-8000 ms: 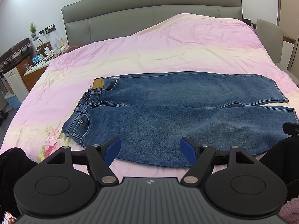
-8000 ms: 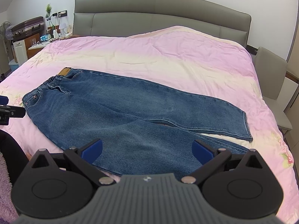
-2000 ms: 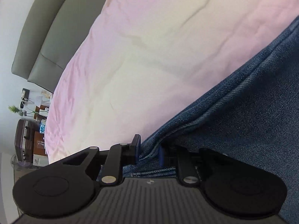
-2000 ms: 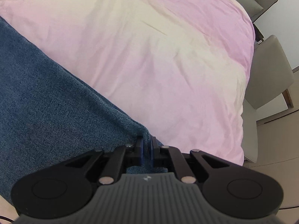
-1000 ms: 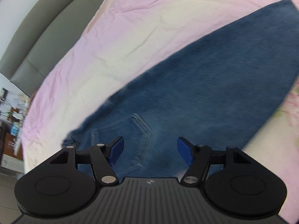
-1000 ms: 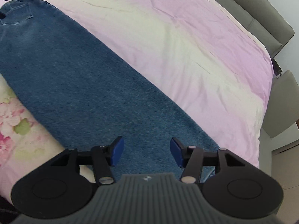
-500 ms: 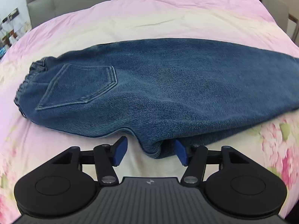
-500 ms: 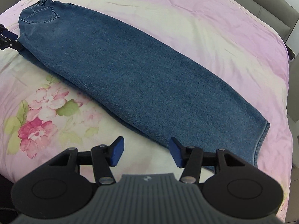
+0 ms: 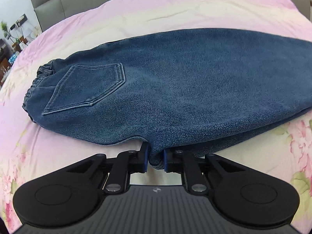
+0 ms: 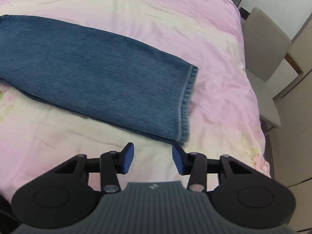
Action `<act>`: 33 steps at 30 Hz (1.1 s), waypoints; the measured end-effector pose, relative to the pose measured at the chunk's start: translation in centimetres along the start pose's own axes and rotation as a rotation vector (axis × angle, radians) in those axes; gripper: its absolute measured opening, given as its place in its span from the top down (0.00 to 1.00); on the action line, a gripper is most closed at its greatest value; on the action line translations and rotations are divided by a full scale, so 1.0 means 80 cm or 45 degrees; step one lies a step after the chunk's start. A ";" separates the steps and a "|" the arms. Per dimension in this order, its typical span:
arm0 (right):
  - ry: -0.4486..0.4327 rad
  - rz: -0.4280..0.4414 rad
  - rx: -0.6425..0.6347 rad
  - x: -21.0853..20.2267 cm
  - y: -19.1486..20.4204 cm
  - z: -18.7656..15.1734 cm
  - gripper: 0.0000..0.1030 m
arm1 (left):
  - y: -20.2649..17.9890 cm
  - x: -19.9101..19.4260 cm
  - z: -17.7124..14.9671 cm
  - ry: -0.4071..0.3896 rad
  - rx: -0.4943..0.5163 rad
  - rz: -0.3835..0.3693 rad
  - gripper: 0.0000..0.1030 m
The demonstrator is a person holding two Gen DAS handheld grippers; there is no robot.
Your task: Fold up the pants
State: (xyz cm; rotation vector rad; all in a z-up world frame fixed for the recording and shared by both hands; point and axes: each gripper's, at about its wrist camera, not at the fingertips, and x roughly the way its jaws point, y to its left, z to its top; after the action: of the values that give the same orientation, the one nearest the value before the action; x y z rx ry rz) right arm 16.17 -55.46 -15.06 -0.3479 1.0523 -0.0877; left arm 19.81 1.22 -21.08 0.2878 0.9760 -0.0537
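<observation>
The blue jeans lie on the pink bed, folded lengthwise with one leg on the other, back pocket up and the waistband at the left. My left gripper is shut on the near crotch edge of the jeans. In the right wrist view the leg end of the jeans lies flat, its hems stacked at the right. My right gripper is open and empty, just in front of the near hem corner, not touching it.
The pink floral duvet covers the bed. A grey headboard stands behind. A cluttered side table is at the far left. A grey chair stands by the bed's right edge.
My left gripper has closed on the near crotch edge of the jeans. My right gripper has moved right along the leg toward the hem and stays open.
</observation>
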 end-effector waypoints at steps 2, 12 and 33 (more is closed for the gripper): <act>0.001 -0.025 0.009 0.006 -0.011 -0.003 0.62 | 0.000 -0.004 -0.003 -0.002 0.015 0.009 0.84; 0.002 -0.090 -0.243 0.058 -0.005 0.016 0.65 | -0.003 -0.006 -0.001 0.013 0.057 0.033 0.85; 0.126 -0.042 -0.012 0.040 -0.028 0.005 0.61 | 0.061 -0.024 -0.017 0.169 -0.295 -0.267 0.71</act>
State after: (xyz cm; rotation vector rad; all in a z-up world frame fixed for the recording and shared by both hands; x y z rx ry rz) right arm 18.31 -58.23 -16.83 -0.3724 1.1454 -0.1305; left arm 18.43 6.12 -19.14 -0.0249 1.1309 -0.1131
